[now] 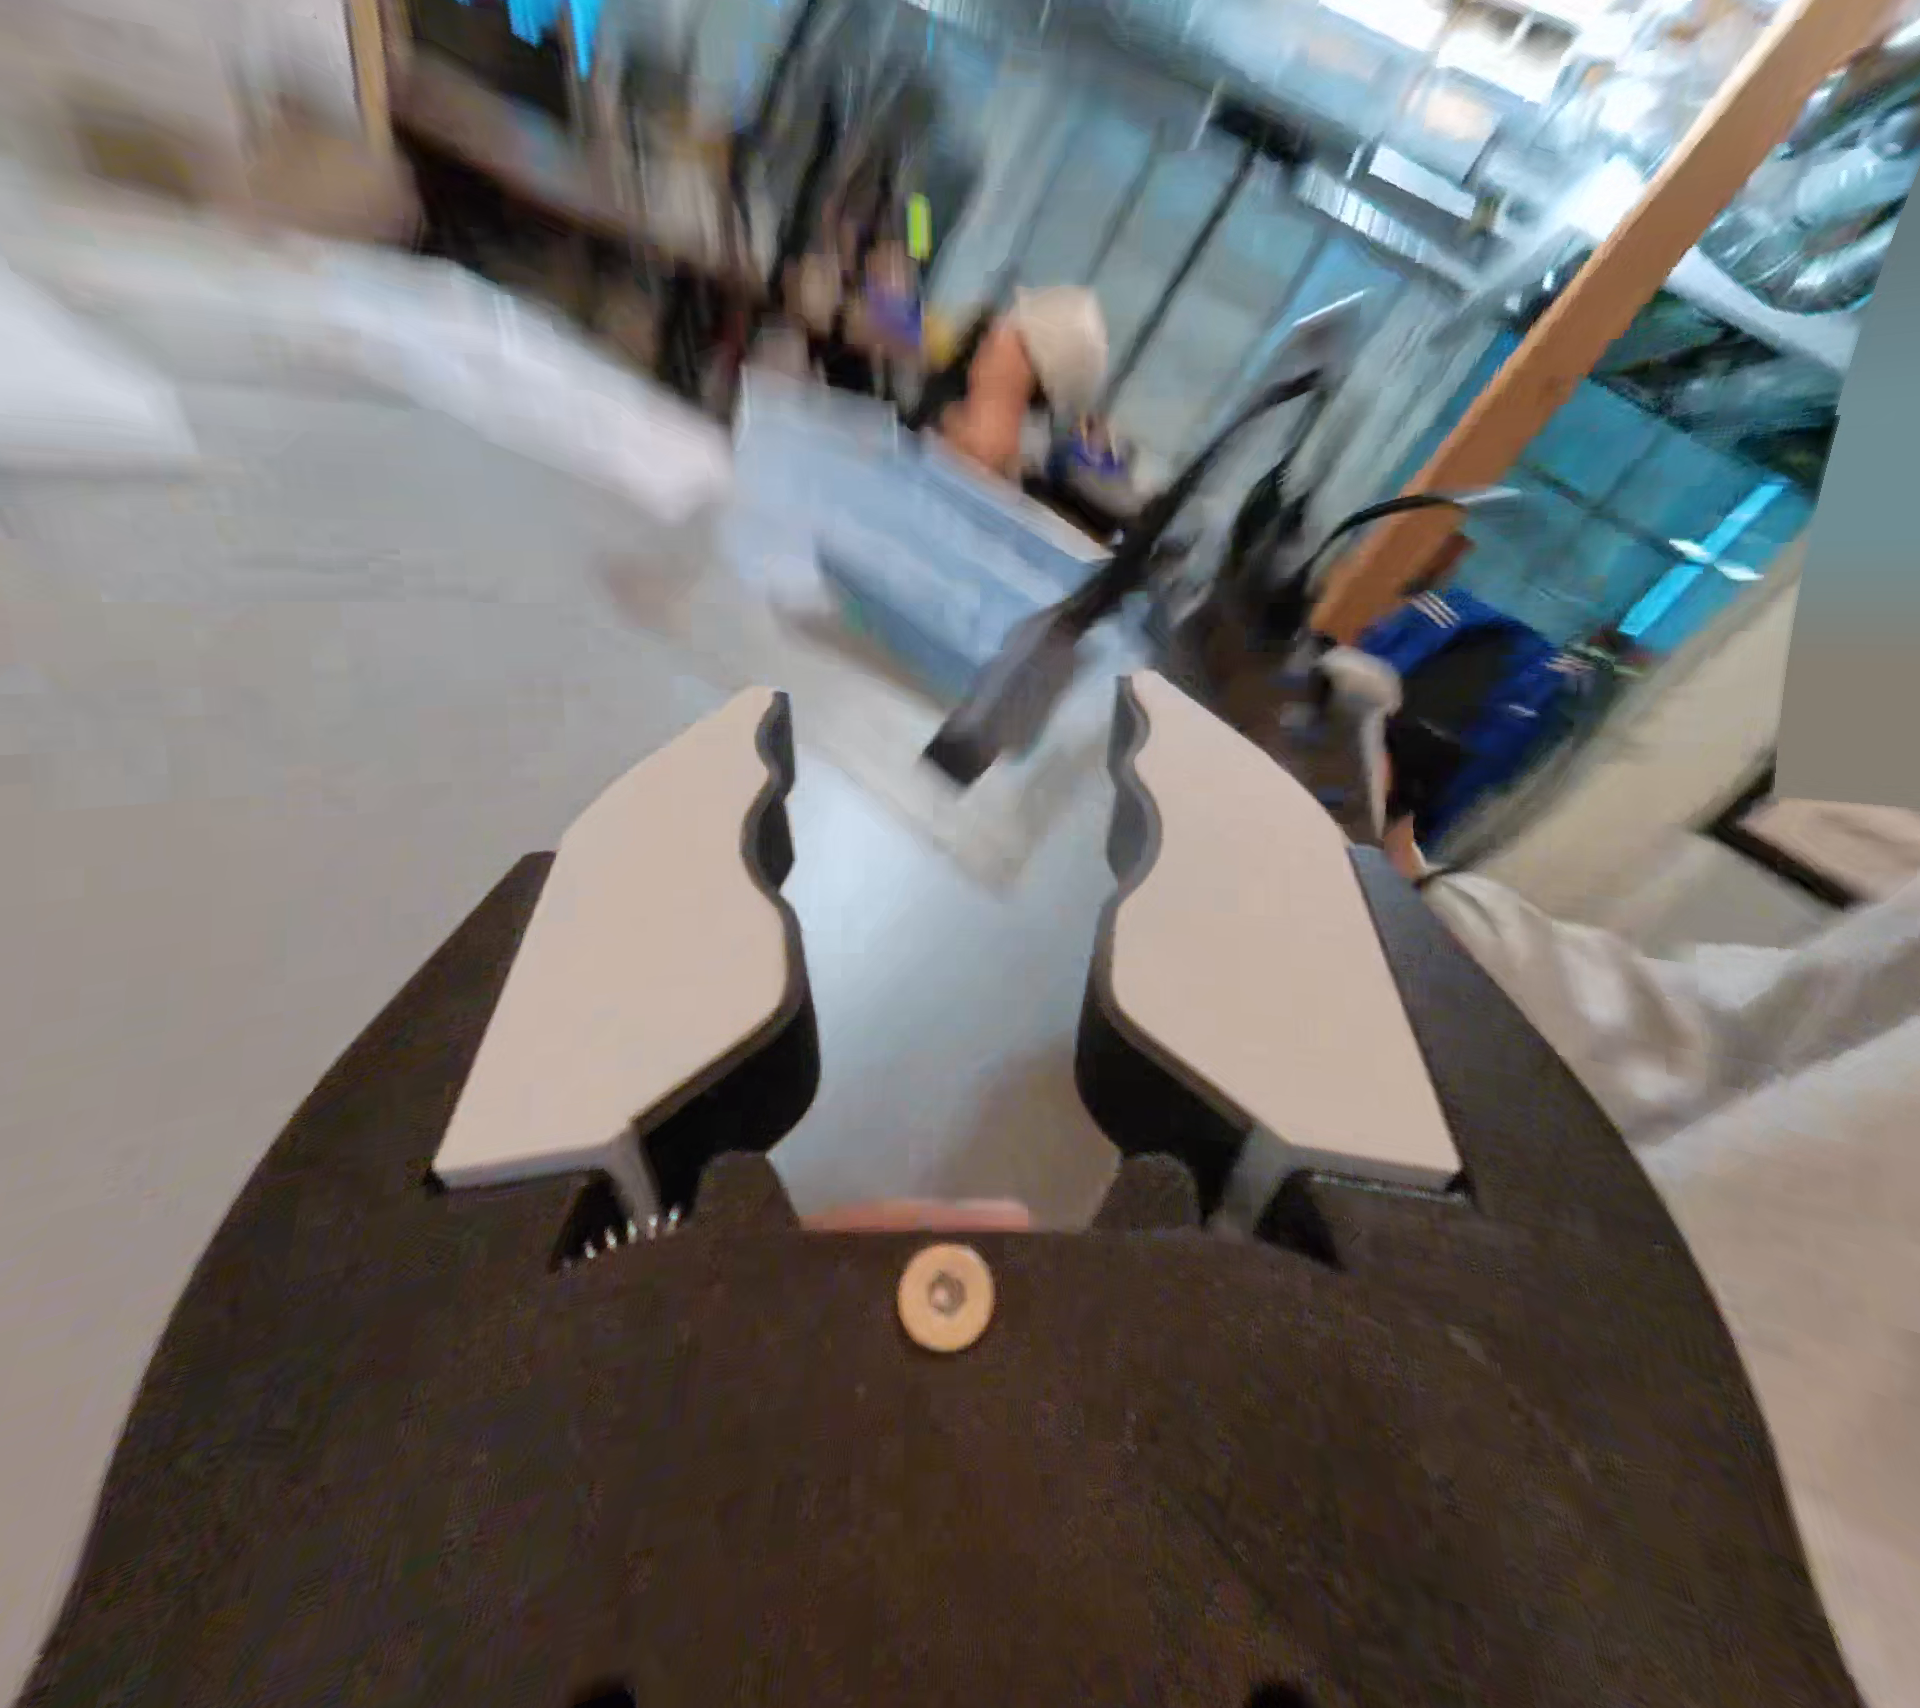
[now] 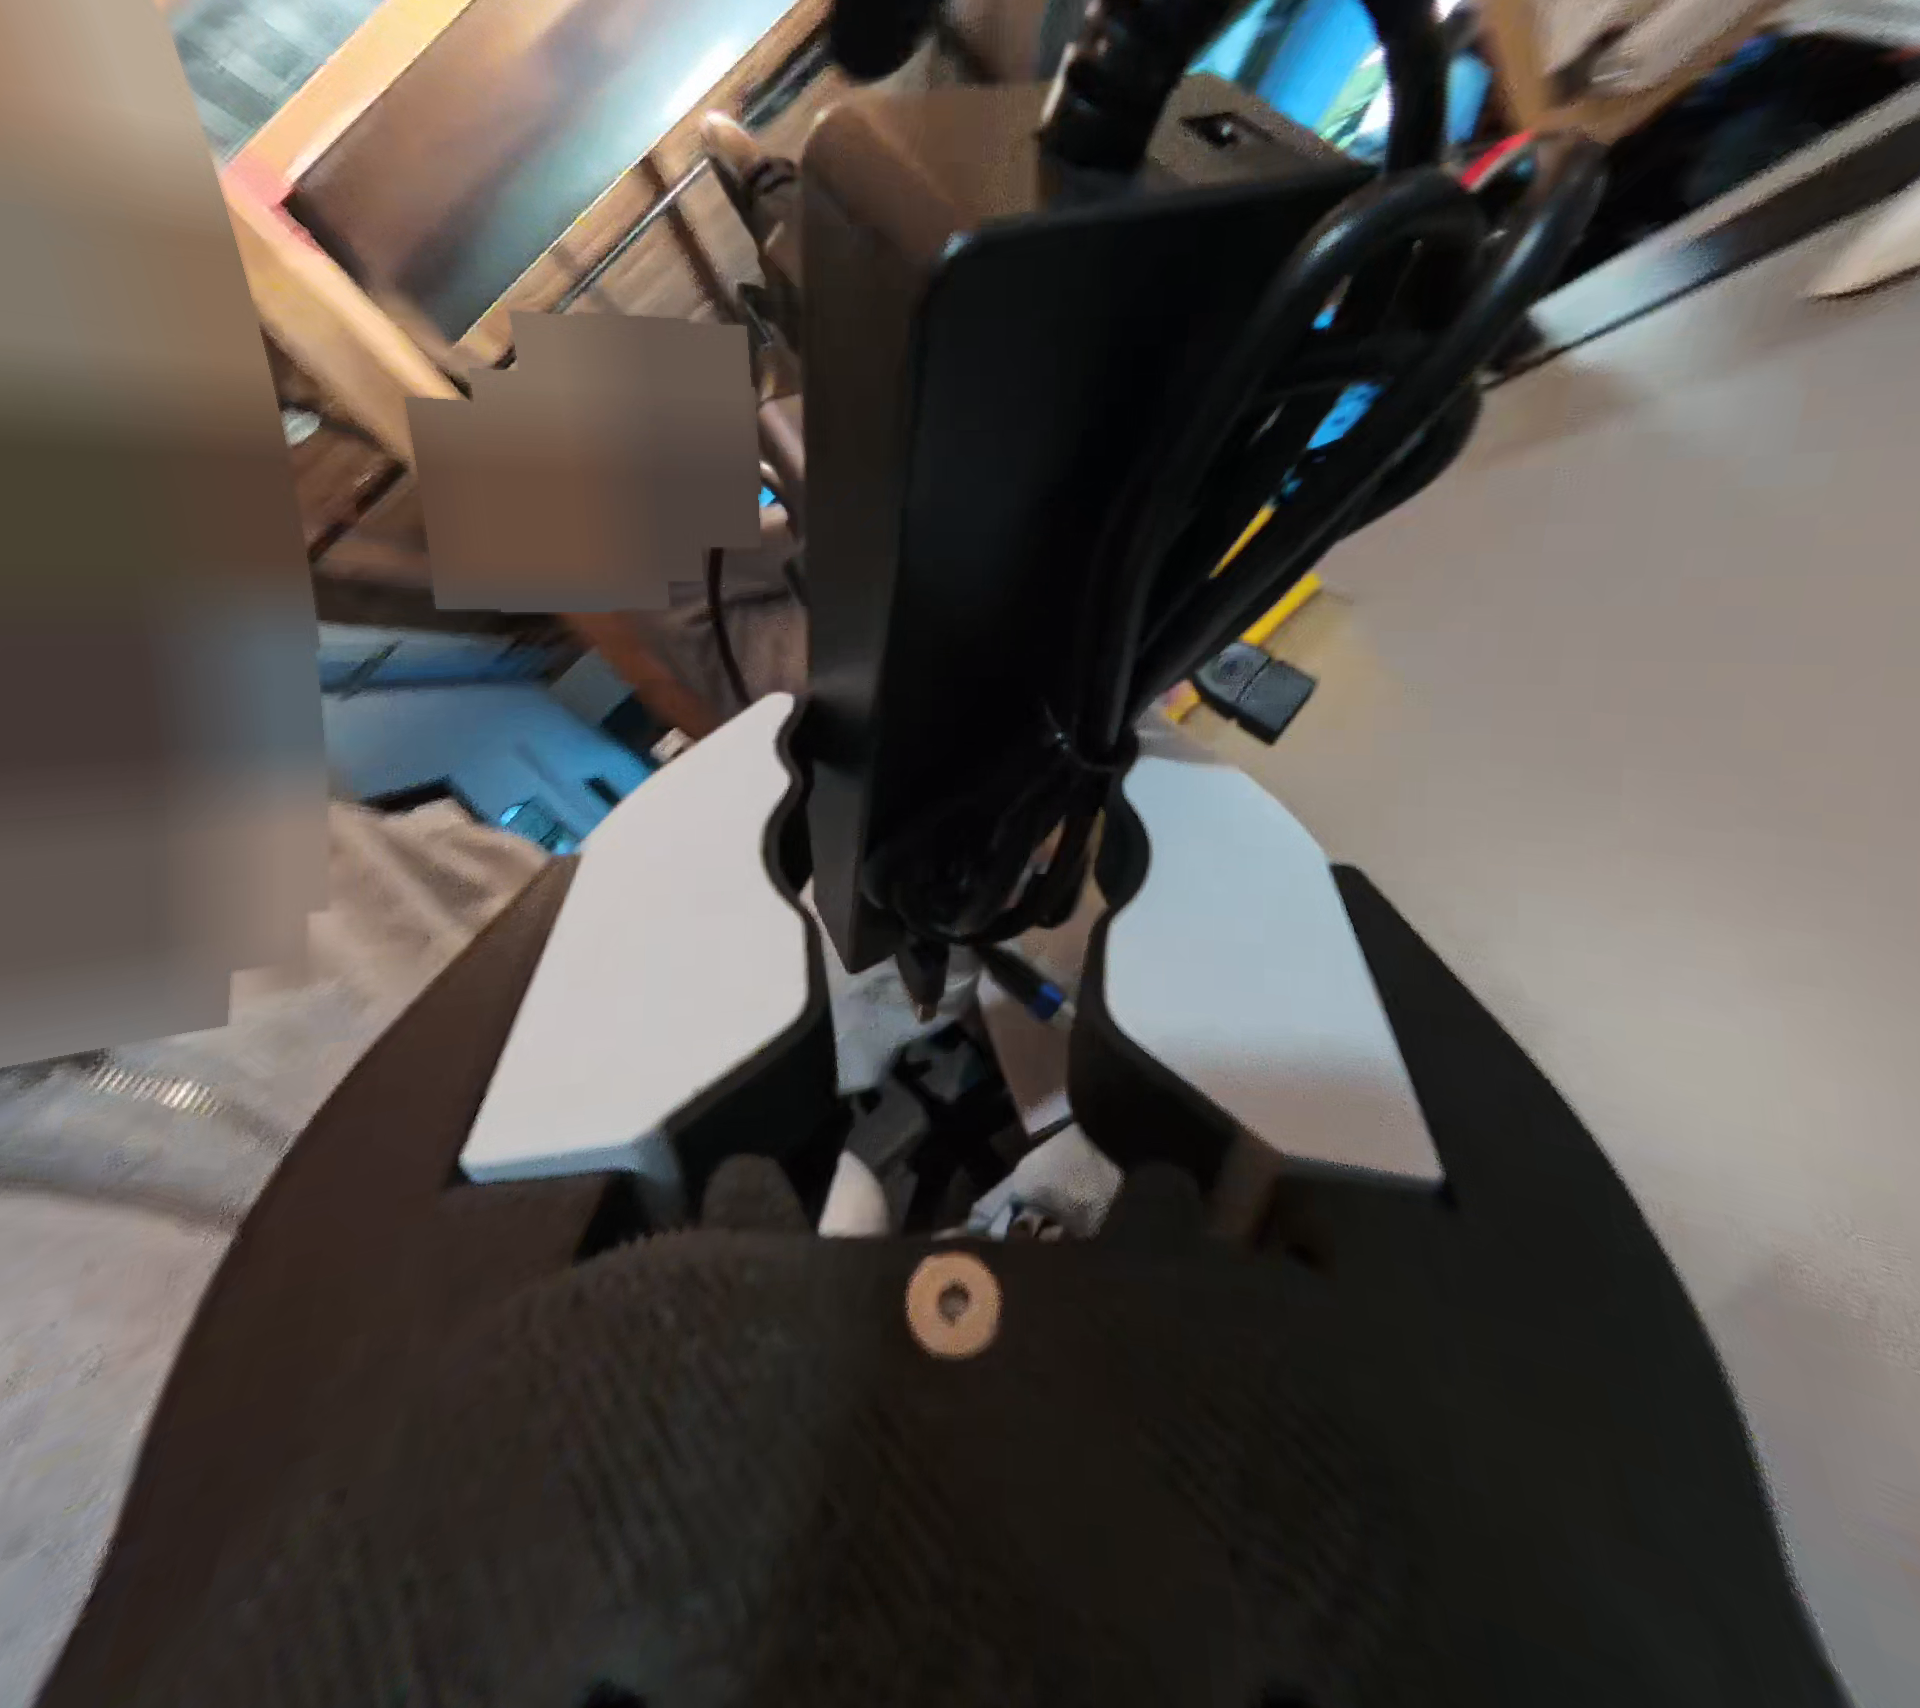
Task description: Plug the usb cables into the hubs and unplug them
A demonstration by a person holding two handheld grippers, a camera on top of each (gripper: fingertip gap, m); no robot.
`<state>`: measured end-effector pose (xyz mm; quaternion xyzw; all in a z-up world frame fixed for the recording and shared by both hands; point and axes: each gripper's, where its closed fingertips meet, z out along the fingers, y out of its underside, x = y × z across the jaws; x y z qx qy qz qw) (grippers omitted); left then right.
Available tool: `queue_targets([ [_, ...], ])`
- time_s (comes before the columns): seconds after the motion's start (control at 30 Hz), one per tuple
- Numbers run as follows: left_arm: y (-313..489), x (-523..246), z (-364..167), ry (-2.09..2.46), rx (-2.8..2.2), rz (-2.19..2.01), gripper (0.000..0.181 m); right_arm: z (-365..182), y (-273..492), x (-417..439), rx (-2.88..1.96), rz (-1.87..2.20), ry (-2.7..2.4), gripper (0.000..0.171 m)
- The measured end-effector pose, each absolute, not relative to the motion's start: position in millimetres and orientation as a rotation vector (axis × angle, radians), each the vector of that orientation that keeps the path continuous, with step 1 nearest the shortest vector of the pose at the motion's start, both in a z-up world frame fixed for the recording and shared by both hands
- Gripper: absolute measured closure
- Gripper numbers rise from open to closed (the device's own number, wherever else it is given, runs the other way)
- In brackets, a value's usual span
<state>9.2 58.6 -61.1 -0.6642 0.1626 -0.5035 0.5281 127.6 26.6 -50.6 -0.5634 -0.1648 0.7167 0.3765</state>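
A: Right, your right gripper [image 2: 951, 811] is clamped on the black hub [image 2: 1049, 536], pinching its near end together with the tied bundle of black cable [image 2: 1382, 370] beside it. The hub stands up out of the jaws, lifted clear of the pale desk [image 2: 1662, 723].

B: And your left gripper [image 1: 951, 723] holds nothing; its jaws stand moderately apart. Ahead of it, just past the fingertips, the hub shows as a dark blurred bar [image 1: 1049, 671] hanging in the air.

A: Everything in the left wrist view is smeared, so slow down before you attempt any mating. I cannot tell which face of the hub carries the ports.

B: A small black plug [image 2: 1252, 694] lies on the desk just right of the hub. I judge that is your likely target; it is too blurred to confirm.

A: Set the hub down flat, or hold it steady, so the ports face your left gripper. Grip the plug by its body, not the cord.

B: Line it up squarely, then push straight along the port axis without twisting.
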Motion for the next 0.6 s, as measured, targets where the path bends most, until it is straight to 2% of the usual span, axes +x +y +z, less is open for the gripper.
queue_targets([
  [0.03, 55.9, 17.1, -85.1, 0.394, -1.742, -1.357, 0.125, -47.0, 17.5, 122.4, -1.414, 1.851, -0.488, 0.118],
  [0.1, 36.8, 36.8, -94.1, 0.364, -1.753, -1.740, 0.125, -44.6, 0.1, 111.3, -1.384, 1.852, -0.616, 0.118],
  [0.2, 6.8, 66.7, -97.7, 0.313, -1.721, -2.190, 0.105, -49.6, -17.4, 97.7, -1.398, 1.844, -0.747, 0.118],
  [0.27, -18.3, 85.1, -98.3, 0.409, -1.697, -2.326, 0.091, -51.0, -24.0, 92.8, -1.399, 1.885, -0.773, 0.117],
  [0.33, -35.8, 91.5, -85.0, 0.452, -1.582, -2.478, 0.087, -45.6, -28.6, 92.6, -1.367, 1.986, -0.753, 0.117],
  [0.5, -57.7, 99.9, -68.4, 0.589, -1.457, -2.505, 0.090, -53.0, -24.3, 89.9, -1.409, 1.974, -0.740, 0.117],
  [0.6, -57.1, 100.5, -59.7, 0.536, -1.392, -2.539, 0.108, -53.9, -30.9, 86.3, -1.412, 2.013, -0.770, 0.117],
])
